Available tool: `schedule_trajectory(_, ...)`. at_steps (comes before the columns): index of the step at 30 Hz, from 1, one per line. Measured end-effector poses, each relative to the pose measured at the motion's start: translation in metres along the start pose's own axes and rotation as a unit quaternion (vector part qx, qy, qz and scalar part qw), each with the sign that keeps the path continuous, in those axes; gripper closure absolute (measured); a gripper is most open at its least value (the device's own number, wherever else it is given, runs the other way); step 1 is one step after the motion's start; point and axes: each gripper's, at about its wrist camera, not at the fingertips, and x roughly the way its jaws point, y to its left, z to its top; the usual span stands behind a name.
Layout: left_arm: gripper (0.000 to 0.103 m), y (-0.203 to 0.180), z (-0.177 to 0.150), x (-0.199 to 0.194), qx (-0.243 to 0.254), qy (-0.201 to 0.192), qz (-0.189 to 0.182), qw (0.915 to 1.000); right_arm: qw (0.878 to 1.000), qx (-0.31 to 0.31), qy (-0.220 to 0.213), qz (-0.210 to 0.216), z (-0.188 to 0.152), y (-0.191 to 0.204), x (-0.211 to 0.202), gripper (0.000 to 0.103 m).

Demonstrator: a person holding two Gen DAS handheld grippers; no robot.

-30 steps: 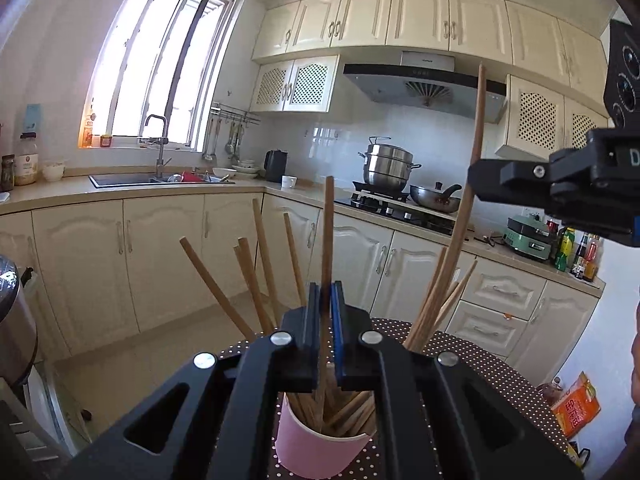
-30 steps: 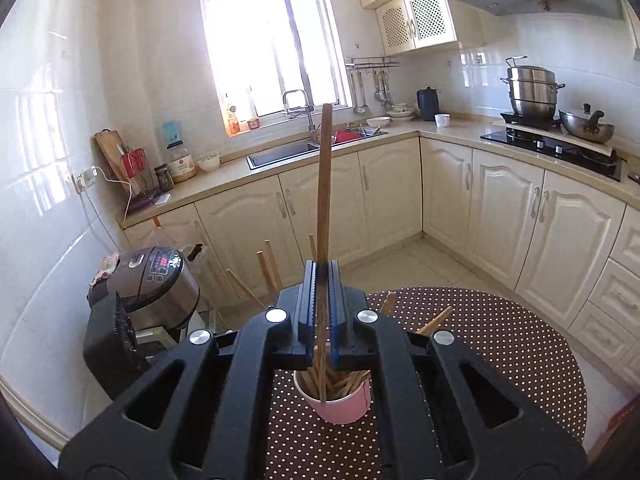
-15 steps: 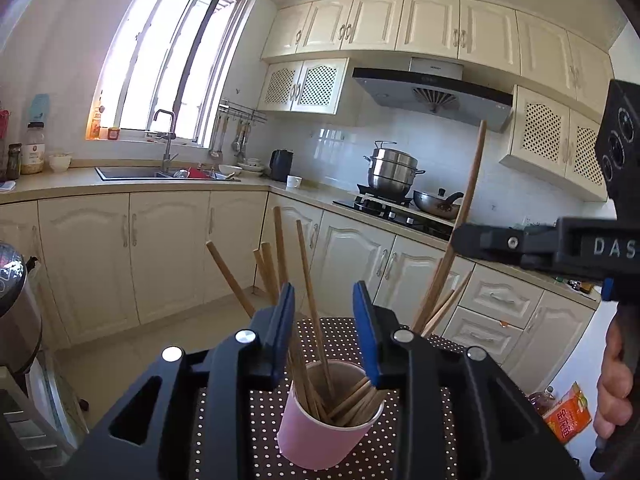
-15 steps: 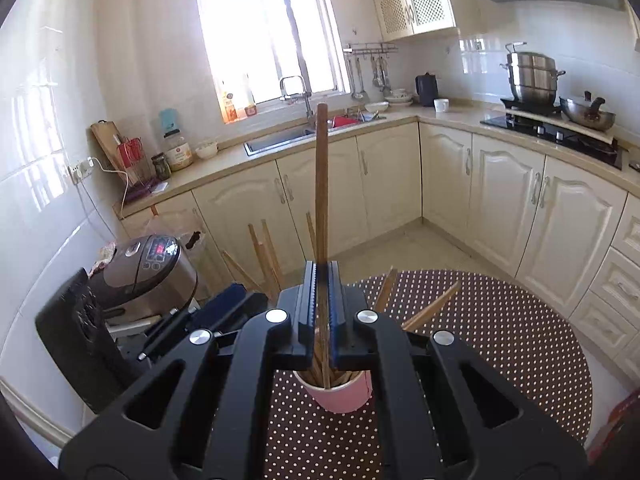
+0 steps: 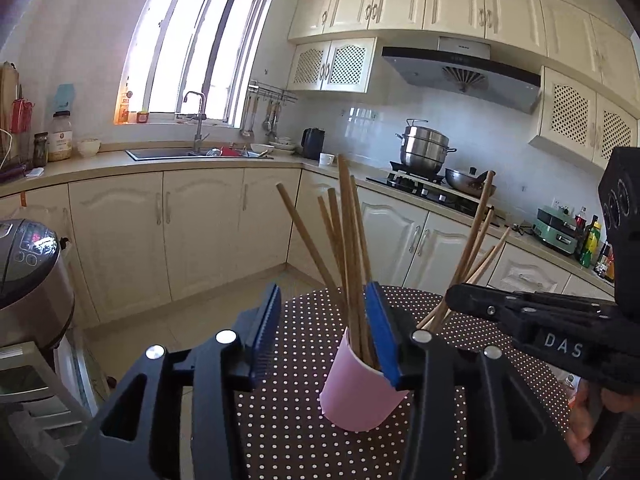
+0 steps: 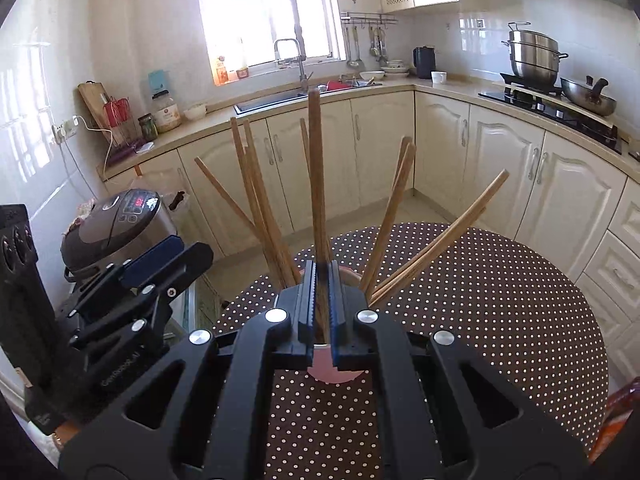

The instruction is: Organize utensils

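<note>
A pink cup (image 5: 356, 396) full of wooden chopsticks (image 5: 348, 248) stands on the round brown dotted table (image 5: 296, 424). My left gripper (image 5: 324, 324) hovers just before the cup with its jaws opening; the upright sticks rise in the gap close to the right pad, and neither pad presses on them. My right gripper (image 6: 322, 296) is shut on one upright chopstick (image 6: 316, 168) directly above the cup (image 6: 332, 376), whose rim is mostly hidden by the fingers. In the left wrist view the right gripper (image 5: 464, 300) comes in from the right, tip at the leaning sticks.
A rice cooker (image 6: 116, 224) sits low on the left beside the table (image 6: 500, 300). Cream cabinets, a sink and a stove with pots (image 6: 532, 56) line the walls. A person's hand (image 5: 580, 428) grips the right tool's handle. An orange packet (image 6: 616, 412) lies at the right edge.
My left gripper let go of its chopstick, which now stands in the cup, and its jaws spread. My right gripper came down with its chopstick until it stands just over the cup.
</note>
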Motion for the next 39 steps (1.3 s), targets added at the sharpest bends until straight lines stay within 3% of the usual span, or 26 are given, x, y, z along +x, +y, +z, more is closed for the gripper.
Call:
schedule_trajectory(6,0.047,0.001,-0.006,-0.01,0.008,0.014,0.009,0.9998,1.0,0.008,-0.016,-0.002,-0.009,0.002,-0.003,0.097)
schedule_trajectory(15,0.039,-0.007,-0.006,-0.05,0.023,0.002,0.026,0.9994,0.998,0.018,-0.063,-0.008,-0.025,0.007,-0.06,0.092)
schedule_trajectory(18,0.037,-0.015,-0.003,-0.071,0.038,-0.009,0.033,0.9987,0.996,0.015,-0.08,-0.021,-0.034,0.012,-0.086,0.079)
schedule_trajectory(19,0.037,-0.019,-0.003,-0.081,0.043,-0.015,0.035,0.9983,0.996,0.016,-0.088,-0.022,-0.037,0.013,-0.096,0.067)
schedule_trajectory(20,0.037,-0.023,-0.003,-0.089,0.047,-0.02,0.035,0.9981,0.995,0.015,-0.096,-0.025,-0.041,0.016,-0.106,0.048)
schedule_trajectory(24,0.032,-0.038,-0.007,-0.133,0.062,-0.048,0.026,0.9966,0.99,-0.001,-0.131,-0.044,-0.06,0.036,-0.152,0.046)
schedule_trajectory(27,0.026,-0.048,-0.013,-0.167,0.075,-0.069,0.028,0.9944,0.986,-0.014,-0.156,-0.064,-0.077,0.051,-0.184,0.034)
schedule_trajectory(30,0.023,-0.058,-0.021,-0.201,0.077,-0.09,0.032,0.9925,0.98,-0.029,-0.176,-0.088,-0.095,0.065,-0.211,0.03)
schedule_trajectory(34,0.023,-0.069,-0.031,-0.24,0.08,-0.094,0.013,0.9923,0.974,-0.04,-0.199,-0.098,-0.117,0.081,-0.242,0.023)
schedule_trajectory(39,0.023,-0.08,-0.047,-0.28,0.084,-0.095,0.016,0.9918,0.966,-0.059,-0.22,-0.119,-0.142,0.101,-0.277,0.016)
